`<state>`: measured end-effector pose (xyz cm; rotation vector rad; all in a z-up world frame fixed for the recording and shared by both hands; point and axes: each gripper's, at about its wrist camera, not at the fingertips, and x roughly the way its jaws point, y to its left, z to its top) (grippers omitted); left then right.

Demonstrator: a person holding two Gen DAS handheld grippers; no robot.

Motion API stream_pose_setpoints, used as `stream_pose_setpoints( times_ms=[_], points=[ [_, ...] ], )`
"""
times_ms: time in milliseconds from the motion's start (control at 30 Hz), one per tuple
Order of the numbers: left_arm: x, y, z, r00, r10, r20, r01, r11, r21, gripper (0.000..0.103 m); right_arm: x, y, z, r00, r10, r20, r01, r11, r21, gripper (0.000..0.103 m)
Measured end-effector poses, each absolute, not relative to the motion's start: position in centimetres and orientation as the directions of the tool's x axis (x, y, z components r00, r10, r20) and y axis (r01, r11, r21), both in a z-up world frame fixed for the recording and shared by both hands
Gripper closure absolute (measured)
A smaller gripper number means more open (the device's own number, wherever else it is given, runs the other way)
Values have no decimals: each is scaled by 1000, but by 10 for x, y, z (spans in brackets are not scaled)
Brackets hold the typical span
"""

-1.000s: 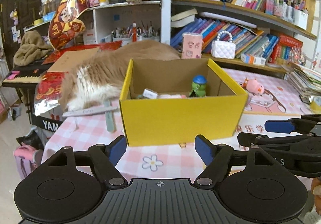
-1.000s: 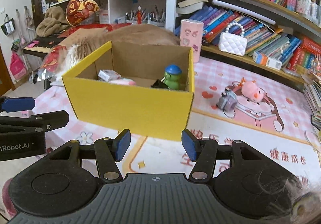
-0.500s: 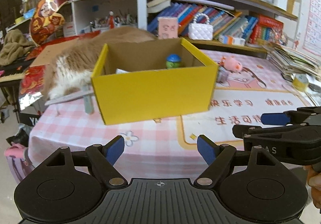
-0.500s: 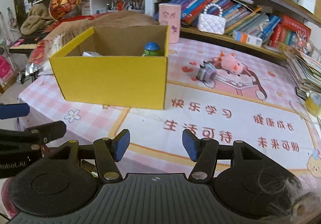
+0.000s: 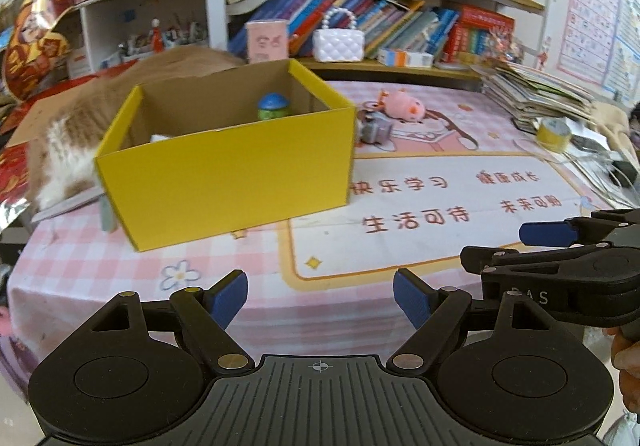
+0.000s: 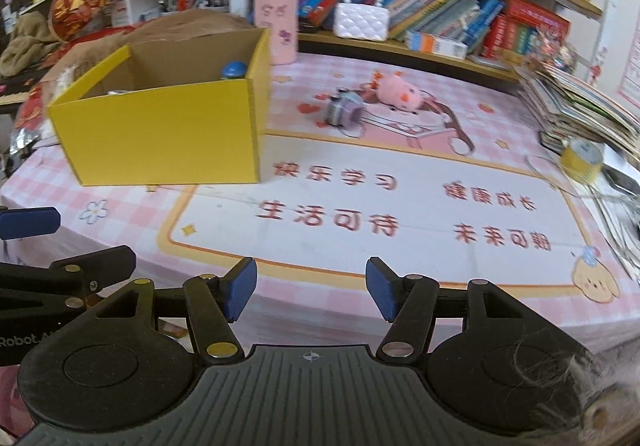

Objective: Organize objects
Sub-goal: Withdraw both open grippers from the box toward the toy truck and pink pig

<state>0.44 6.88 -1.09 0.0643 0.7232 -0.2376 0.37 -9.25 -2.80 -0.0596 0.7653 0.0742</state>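
Hovering empty at the surface's [image 6: 420, 166] near edge, left hand-held gripper [image 5: 320, 300] apart, right hand-held gripper [image 6: 311, 288] opening, likely between pickups; next reach far-right for the pink plush [image 6: 399, 95] beside the yellow box [image 6: 160, 134].

The box [image 5: 224, 174] is matt cardboard, yellow outside and raw brown inside. The table [image 6: 400, 214] under it carries a smooth printed cloth with a slight sheen. Right of the box, the pig [image 6: 400, 94] is soft pink plush. Behind the box, the bag [image 5: 338, 44] is glossy white quilted material with a bead handle. Both grippers are matt black plastic with metal pivot pins; their fingers [image 5: 226, 298] carry matt blue pads.
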Motion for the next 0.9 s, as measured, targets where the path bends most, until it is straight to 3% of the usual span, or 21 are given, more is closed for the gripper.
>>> stream_pose_setpoints(
  times_ms=[900],
  points=[
    [85,-65,-14,648,-319,-692,416,909,-29,20,61,-224,-35,685,-86,-724,106,994,-17,44]
  ],
)
